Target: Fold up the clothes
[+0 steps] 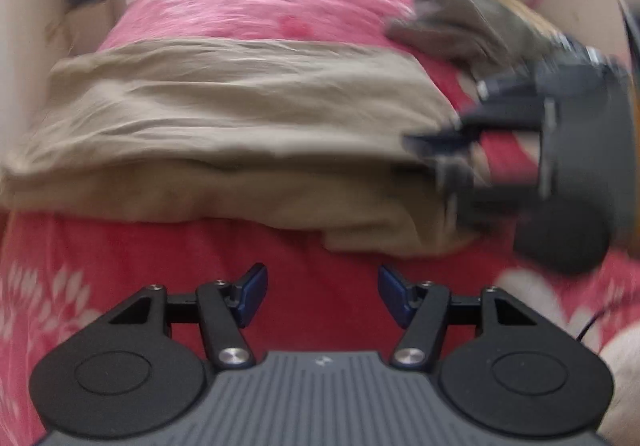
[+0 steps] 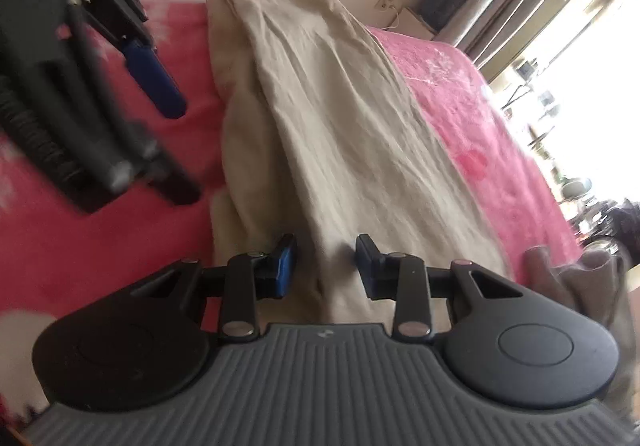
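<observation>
- Looks like mid-fold: the beige garment (image 1: pixel 224 126) is lying doubled over on the pink bedspread (image 1: pixel 248 6).
- Left tongs (image 1: pixel 322 296) are hanging open and empty, just short of the garment's near edge.
- Right tongs (image 2: pixel 326 266) are sitting over its end, jaws apart, not pinching any cloth.
- The garment's long axis is running straight ahead of the right tongs, crosswise to the left.
- Next is probably grabbing an end to fold again.

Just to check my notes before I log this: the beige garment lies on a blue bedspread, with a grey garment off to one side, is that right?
Not quite: the bedspread is pink-red, not blue, as the left wrist view shows. The beige garment does lie on it, with a grey garment off to one side.
</observation>
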